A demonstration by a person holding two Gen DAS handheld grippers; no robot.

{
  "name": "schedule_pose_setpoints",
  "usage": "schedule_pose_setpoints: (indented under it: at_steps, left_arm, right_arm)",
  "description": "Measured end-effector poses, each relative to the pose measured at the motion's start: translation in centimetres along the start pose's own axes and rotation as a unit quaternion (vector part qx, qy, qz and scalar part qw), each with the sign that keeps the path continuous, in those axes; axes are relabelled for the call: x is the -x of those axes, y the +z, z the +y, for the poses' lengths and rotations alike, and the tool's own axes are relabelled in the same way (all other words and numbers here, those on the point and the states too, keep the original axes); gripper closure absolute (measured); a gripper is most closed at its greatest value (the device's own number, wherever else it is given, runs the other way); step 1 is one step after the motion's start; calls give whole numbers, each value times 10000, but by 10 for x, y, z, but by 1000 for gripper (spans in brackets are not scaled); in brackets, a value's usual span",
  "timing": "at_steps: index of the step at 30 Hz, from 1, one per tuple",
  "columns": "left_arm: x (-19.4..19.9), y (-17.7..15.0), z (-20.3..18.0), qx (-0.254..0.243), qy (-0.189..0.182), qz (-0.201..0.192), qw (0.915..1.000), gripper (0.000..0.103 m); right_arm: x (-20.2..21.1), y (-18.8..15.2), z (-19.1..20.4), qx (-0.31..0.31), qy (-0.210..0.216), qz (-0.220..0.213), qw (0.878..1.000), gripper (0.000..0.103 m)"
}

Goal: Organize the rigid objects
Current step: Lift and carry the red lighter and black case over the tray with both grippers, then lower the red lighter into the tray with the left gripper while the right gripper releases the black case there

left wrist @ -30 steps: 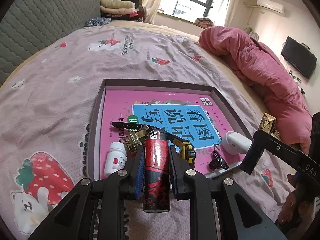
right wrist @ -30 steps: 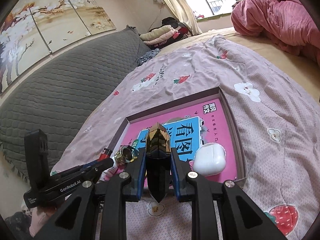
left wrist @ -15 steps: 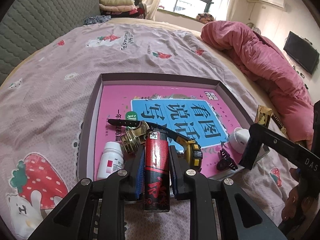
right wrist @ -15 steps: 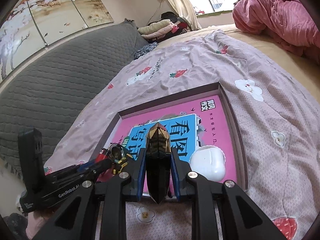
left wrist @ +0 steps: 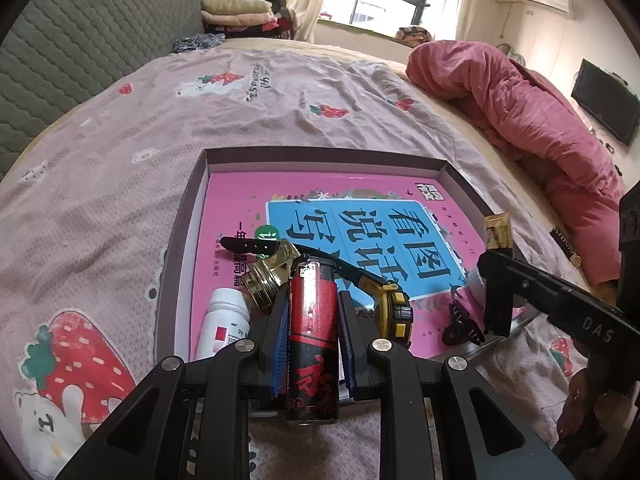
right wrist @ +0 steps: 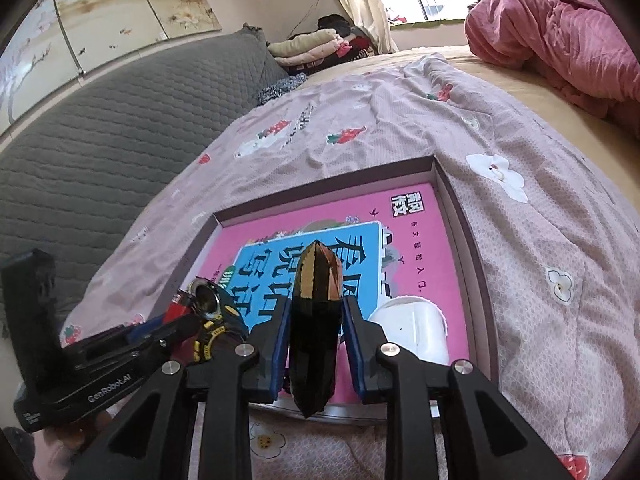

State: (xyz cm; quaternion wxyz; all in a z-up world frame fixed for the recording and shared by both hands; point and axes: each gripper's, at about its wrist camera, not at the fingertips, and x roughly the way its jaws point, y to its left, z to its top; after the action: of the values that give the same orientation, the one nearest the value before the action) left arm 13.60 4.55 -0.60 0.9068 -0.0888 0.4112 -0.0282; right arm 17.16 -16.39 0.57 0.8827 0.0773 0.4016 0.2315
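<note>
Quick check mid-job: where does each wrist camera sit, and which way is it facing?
Left wrist: on the left gripper, facing across the bed; it clamps a red-and-black lighter; fingertips at right.
Right wrist: on the right gripper, jaws opening round a faceted black-and-gold bottle.
Both share the shallow grey tray and white earbud case.

The far half of the tray [left wrist: 460, 178], over the pink book [left wrist: 240, 196], lies open. The near edge is crowded: pill bottle [left wrist: 224, 320], gold jar [left wrist: 268, 276], tape measure [left wrist: 394, 304], black clip [left wrist: 460, 320], white earbud case [right wrist: 412, 328]. The bedsheet [left wrist: 120, 160] around is clear.
</note>
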Motion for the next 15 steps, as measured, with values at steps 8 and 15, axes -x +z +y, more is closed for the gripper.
schedule_pose_setpoints:
  at_steps: [8,15]
  left_arm:
    - [-4,-1,4,56,86,34,9999,80]
    - [-5,-2,5,88,95,48,9999,80]
  right_arm:
    - [-9,-4,18,637,-375,107,9972,76]
    - [-15,-11,33,1075,-546,234,9924,76]
